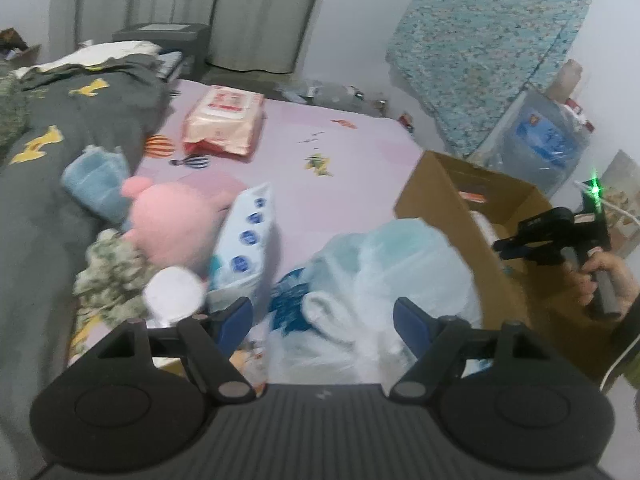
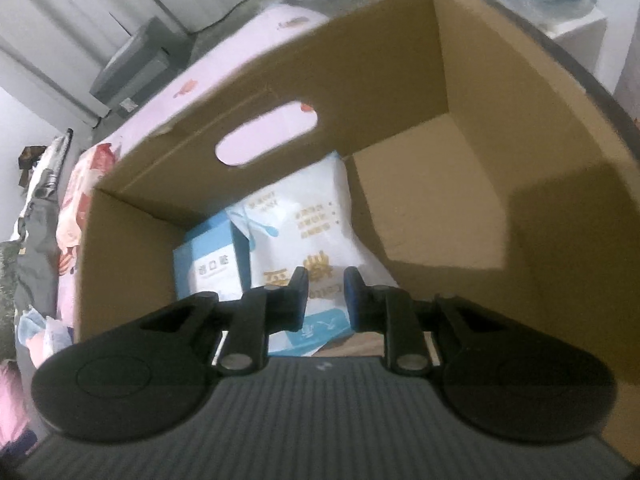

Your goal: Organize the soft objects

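In the left wrist view my left gripper (image 1: pixel 322 312) is open wide just above a translucent plastic bag (image 1: pixel 384 272) of white and blue soft items on the pink bed sheet (image 1: pixel 340 176). A pink plush toy (image 1: pixel 172 220), a blue plush (image 1: pixel 96 184) and a white packet with blue dots (image 1: pixel 248 232) lie to its left. A cardboard box (image 1: pixel 448 208) stands at the right, with a hand holding my right gripper (image 1: pixel 500 246) over it. In the right wrist view my right gripper (image 2: pixel 326 280) has its jaws a narrow gap apart above a white packet (image 2: pixel 304 216) and a blue carton (image 2: pixel 208 264) inside the box (image 2: pixel 400 80). Nothing is pinched.
A pink tissue pack (image 1: pixel 224 124) lies farther back on the bed. A grey blanket (image 1: pixel 60 140) and camouflage cloth (image 1: pixel 112 276) cover the left side. A speckled foam mattress (image 1: pixel 492 48) leans on the wall, above a wrapped water jug (image 1: pixel 544 140).
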